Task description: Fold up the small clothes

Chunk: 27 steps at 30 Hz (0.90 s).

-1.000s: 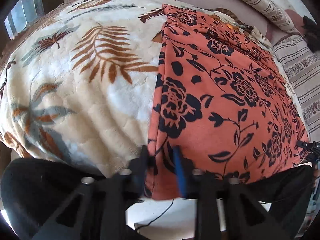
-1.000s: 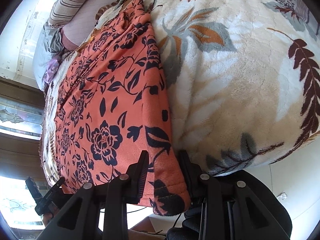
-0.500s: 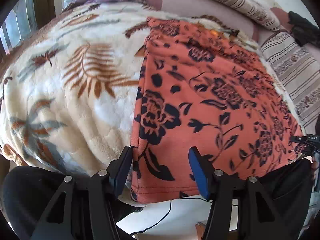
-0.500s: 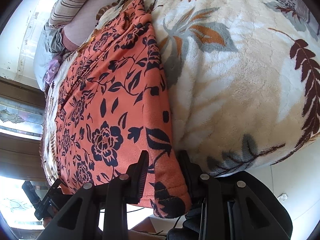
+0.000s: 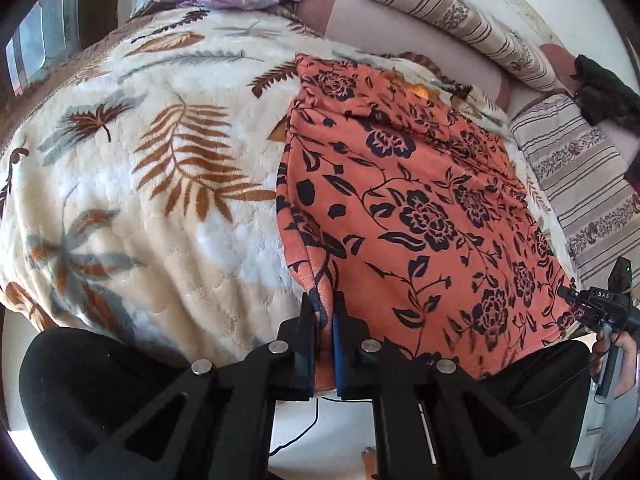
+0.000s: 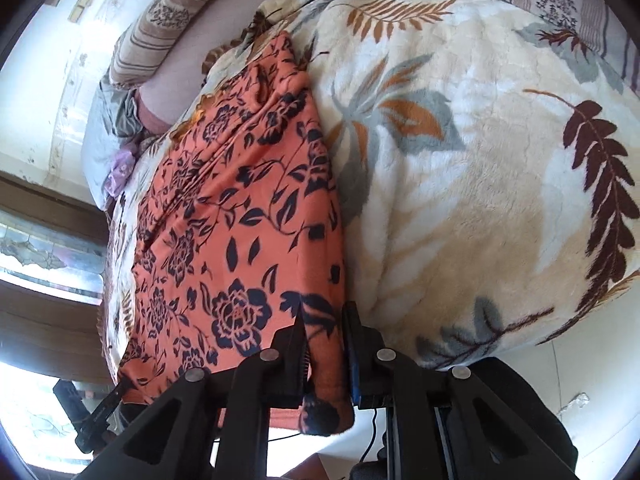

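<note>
**Student:** Why do you hold both near corners at once?

**Instructor:** Note where your left gripper (image 5: 325, 308) sits: its jaws have just been closing and are now clamped on a pinched ridge of the orange garment (image 5: 420, 208) at its near left corner. Your right gripper (image 6: 324, 320) has likewise just been closing, and its jaws grip the hem at the near right corner. Held by both corners, the hem should lift as one straight edge, probably to be carried toward the far end for a fold.

**Student:** And where does the garment lie, and in what state?

**Instructor:** It lies spread lengthwise on the leaf-patterned blanket (image 5: 160, 200), its near hem hanging just over the bed's edge. It is orange with dark flowers and vines, mostly flat, wrinkled toward the far end near the striped pillows (image 5: 460, 20).
</note>
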Each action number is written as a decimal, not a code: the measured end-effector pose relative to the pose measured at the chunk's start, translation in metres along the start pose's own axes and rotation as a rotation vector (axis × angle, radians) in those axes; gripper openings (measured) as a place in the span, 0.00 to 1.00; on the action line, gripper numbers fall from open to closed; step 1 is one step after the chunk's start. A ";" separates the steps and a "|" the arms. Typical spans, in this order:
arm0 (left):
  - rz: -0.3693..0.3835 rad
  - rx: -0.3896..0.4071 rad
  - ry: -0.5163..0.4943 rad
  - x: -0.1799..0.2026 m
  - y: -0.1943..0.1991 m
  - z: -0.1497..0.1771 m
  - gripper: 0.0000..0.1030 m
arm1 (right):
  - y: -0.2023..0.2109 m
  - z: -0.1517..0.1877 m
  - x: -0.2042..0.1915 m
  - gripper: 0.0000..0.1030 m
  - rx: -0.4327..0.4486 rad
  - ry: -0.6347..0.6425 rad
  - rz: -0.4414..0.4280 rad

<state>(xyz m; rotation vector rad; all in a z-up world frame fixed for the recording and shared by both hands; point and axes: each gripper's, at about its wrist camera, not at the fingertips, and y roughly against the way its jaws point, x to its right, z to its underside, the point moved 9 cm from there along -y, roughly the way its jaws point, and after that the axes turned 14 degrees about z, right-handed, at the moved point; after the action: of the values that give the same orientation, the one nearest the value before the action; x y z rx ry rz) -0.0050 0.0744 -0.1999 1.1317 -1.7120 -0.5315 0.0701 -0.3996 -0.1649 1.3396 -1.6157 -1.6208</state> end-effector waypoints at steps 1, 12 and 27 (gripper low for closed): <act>-0.013 -0.050 0.012 -0.006 -0.011 0.006 0.07 | -0.008 0.001 0.003 0.15 -0.028 -0.012 0.002; 0.000 -0.162 0.091 -0.026 -0.043 0.019 0.11 | -0.028 0.008 0.001 0.21 -0.139 0.057 0.060; 0.007 -0.106 0.023 -0.011 -0.037 -0.018 0.06 | -0.022 0.021 0.005 0.09 -0.208 -0.027 -0.020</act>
<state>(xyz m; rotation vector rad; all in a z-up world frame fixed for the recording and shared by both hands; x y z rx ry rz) 0.0286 0.0694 -0.2263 1.0519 -1.6480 -0.5963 0.0557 -0.3903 -0.1905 1.2350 -1.4084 -1.7709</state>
